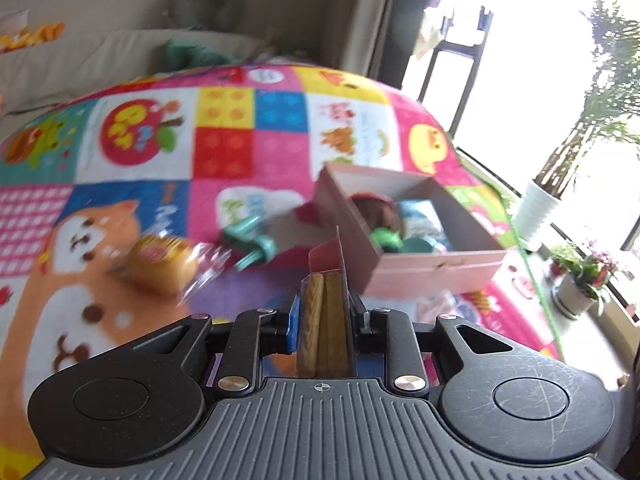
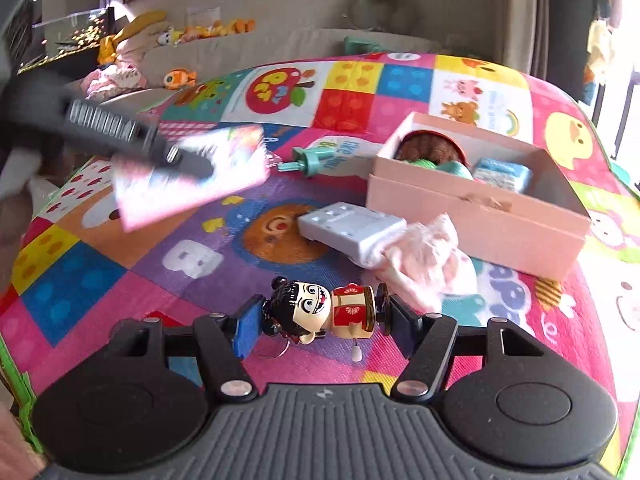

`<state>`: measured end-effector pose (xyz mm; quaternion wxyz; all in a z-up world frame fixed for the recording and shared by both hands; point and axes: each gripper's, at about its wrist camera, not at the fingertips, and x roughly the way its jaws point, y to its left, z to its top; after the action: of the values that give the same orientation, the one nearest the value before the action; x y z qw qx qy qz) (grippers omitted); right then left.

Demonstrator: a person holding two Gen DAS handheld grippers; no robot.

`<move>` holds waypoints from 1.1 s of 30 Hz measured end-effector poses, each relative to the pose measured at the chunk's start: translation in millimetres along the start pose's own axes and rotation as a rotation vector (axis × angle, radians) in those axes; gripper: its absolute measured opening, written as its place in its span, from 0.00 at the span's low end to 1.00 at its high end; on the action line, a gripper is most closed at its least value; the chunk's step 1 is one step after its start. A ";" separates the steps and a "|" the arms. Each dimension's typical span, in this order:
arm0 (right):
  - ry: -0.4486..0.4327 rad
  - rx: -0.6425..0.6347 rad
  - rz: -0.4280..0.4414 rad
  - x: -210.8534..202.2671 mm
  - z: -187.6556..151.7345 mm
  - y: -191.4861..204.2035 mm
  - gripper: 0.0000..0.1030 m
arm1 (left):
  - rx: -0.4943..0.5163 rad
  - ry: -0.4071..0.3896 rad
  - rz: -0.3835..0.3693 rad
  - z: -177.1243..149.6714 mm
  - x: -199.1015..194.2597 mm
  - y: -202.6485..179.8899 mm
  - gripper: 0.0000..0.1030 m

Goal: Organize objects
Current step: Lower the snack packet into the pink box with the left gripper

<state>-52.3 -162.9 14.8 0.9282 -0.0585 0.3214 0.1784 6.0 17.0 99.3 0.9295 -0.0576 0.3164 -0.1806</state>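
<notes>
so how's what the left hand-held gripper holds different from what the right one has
The left hand-held gripper is shut on a flat carded pack, thin and edge-on, with jaws nearly closed. The right hand-held gripper has a rounded doll figure lying sideways between much wider jaws, head against one pad. Both sit in front of the pink box.

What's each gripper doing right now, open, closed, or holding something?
Left gripper: closed on a flat snack packet.
Right gripper: closed on a small doll figure, held sideways.
</notes>
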 end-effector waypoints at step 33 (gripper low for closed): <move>-0.015 0.039 0.000 6.3 -9.0 -5.5 0.63 | -0.104 0.239 -0.299 61.5 169.1 -116.0 0.25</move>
<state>-50.9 -168.2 3.7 0.9315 -0.0390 0.3176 0.1727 132.9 -154.1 77.8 0.8440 -0.1302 0.4212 -0.3055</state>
